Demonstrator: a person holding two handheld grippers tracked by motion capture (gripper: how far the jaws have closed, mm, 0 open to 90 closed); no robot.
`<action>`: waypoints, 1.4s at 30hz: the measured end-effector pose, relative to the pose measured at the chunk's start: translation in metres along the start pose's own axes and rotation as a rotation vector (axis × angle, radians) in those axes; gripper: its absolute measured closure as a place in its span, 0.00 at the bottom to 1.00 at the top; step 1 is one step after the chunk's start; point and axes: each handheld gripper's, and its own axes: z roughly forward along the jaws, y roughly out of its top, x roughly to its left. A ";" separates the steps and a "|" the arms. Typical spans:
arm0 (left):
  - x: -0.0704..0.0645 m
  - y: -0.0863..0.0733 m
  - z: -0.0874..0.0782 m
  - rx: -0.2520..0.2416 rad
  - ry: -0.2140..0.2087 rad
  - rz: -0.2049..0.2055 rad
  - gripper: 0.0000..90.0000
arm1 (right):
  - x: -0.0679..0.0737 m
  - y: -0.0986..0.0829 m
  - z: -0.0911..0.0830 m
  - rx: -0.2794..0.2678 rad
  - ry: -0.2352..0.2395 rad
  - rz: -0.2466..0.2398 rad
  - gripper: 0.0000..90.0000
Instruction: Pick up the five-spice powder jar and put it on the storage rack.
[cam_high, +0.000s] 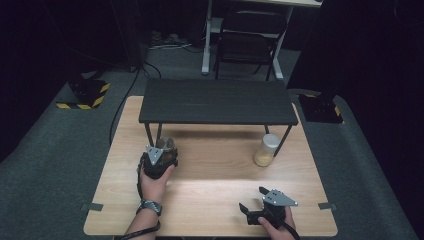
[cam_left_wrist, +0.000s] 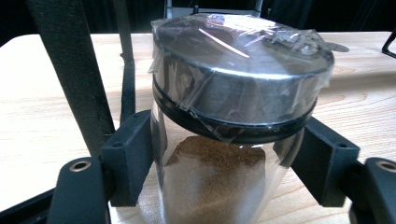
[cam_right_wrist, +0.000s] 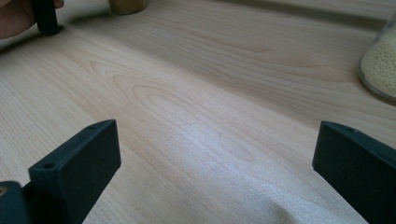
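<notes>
Just in front of the black shelf (cam_high: 215, 101), the spice jar (cam_left_wrist: 233, 140) is clamped in the left claw (cam_high: 161, 152); film-wrapped glass may slip. The right claw (cam_high: 255, 205) is held apart.

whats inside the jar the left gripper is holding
The jar holds brown powder, heaped unevenly. Its top under the wrapped metal lid is hidden; the left gripper covers its sides.
</notes>
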 end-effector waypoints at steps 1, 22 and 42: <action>0.000 0.000 0.000 0.000 0.000 0.004 0.32 | 0.000 0.000 0.000 0.001 0.000 -0.001 0.00; 0.011 -0.001 -0.015 -0.020 -0.071 0.041 0.34 | 0.001 0.001 0.000 0.004 -0.003 -0.002 0.00; 0.003 0.004 -0.047 -0.045 -0.122 0.064 0.34 | 0.001 0.001 0.000 0.004 -0.003 -0.006 0.00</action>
